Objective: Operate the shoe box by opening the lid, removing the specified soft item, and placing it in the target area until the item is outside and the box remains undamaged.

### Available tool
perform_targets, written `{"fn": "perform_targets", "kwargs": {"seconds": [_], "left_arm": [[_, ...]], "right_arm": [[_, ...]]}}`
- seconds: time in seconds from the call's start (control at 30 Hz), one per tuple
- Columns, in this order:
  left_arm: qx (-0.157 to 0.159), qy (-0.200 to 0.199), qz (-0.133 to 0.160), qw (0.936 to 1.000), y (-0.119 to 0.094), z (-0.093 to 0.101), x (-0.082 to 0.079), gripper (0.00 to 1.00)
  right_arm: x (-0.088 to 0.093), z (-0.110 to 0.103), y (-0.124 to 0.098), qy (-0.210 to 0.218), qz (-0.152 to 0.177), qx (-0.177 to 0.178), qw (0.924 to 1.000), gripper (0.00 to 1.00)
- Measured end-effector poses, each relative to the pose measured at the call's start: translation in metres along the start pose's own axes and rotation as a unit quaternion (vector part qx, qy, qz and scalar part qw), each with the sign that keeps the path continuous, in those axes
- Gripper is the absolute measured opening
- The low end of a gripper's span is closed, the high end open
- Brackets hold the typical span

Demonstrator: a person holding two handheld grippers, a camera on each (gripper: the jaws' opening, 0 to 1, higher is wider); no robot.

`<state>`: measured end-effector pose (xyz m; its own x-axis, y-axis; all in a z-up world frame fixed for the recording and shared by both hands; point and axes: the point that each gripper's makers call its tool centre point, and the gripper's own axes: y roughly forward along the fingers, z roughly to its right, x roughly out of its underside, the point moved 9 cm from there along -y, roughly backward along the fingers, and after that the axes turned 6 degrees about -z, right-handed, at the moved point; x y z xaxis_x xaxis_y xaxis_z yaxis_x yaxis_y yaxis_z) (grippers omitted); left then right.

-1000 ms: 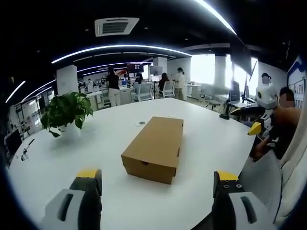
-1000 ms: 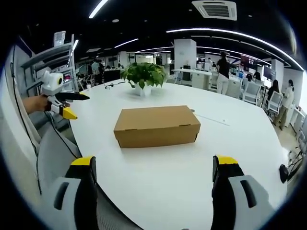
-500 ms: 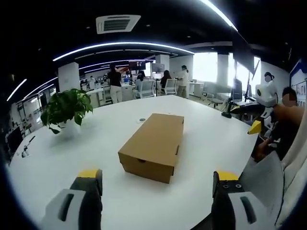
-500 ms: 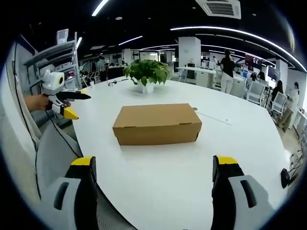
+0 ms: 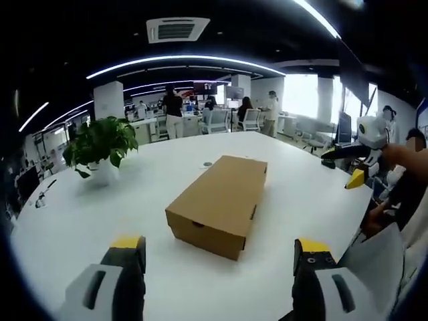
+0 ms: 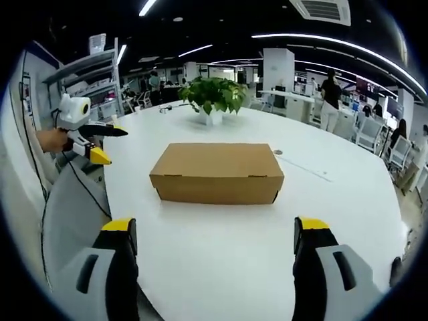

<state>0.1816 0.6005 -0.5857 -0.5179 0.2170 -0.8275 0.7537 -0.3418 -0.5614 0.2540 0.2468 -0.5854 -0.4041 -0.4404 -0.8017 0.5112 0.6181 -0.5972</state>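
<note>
- As it stands on the round white table (image 5: 80,221), the plain brown corrugated-cardboard shoe box (image 5: 217,204) lies flat near the middle, lid shut, well apart from both grippers.
- Left gripper (image 5: 217,267): jaws spread wide, nothing between them, aimed at a short end of the box.
- Right gripper (image 6: 214,257): jaws likewise spread and empty, facing a long side of the box (image 6: 217,172).
- Handling, by judgement: light, thin-walled, easily dented or torn; the lid looks hinged, with small tabs and slits along its front edge.
- Hold, by judgement: lift at the lid's lower lip on the long side, other gripper steadying an end wall; pinch gently.
- Soft item: inside, unseen; cannot tell its form.
- Also on the table: a leafy green plant in a white pot (image 6: 212,100), beyond the box.
</note>
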Motion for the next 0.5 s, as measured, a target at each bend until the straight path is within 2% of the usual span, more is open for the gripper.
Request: {"fn": "perform_targets", "kwargs": {"seconds": [0.07, 0.5], "left_arm": [[-0.005, -0.003, -0.001, 1.0, 0.005, -0.002, 0.0, 0.91], [-0.034, -0.024, 0.0, 0.9991, 0.042, 0.013, 0.001, 0.86]], "right_arm": [[-0.002, 0.007, 0.007, -0.007, 0.001, -0.005, 1.0, 0.92], [-0.015, 0.051, 0.057, -0.062, -0.012, -0.05, 0.9968, 0.83]]}}
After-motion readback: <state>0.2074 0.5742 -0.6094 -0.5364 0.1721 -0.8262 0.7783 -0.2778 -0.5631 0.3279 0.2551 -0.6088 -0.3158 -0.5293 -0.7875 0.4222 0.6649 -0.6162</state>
